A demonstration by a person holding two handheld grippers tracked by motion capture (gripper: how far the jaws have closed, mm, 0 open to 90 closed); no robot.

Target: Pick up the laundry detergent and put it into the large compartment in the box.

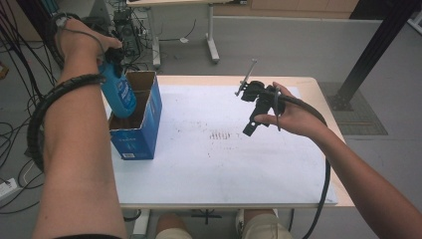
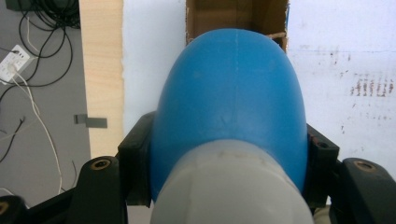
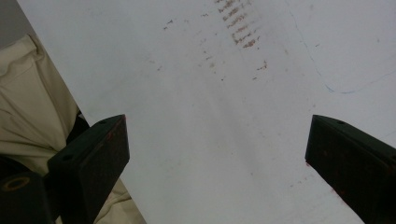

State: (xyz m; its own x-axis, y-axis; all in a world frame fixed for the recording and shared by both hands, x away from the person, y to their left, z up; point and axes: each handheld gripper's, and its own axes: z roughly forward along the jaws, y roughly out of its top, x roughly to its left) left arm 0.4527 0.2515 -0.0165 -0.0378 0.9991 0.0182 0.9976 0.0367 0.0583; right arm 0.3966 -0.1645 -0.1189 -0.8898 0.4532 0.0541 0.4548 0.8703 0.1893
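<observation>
A blue plastic bottle [image 1: 119,95] with a pale cap end hangs bottom-down, its lower part inside an open blue cardboard box [image 1: 144,124] at the table's left edge. My left gripper [image 1: 113,59] is shut on the bottle near its top. In the left gripper view the bottle [image 2: 231,102] bulges between both jaws, and the box's brown inside [image 2: 219,16] shows beyond it. My right gripper [image 1: 251,124] hovers over the right half of the white table top, open. In the right gripper view its jaws stand wide apart over bare table [image 3: 210,130].
The white table top [image 1: 214,164] has faint reddish-brown marks [image 1: 221,134] at its middle. Cables lie on the grey floor [image 1: 12,149] at the left. A second table's legs [image 1: 213,47] stand behind. A dark post [image 1: 370,55] rises at the right.
</observation>
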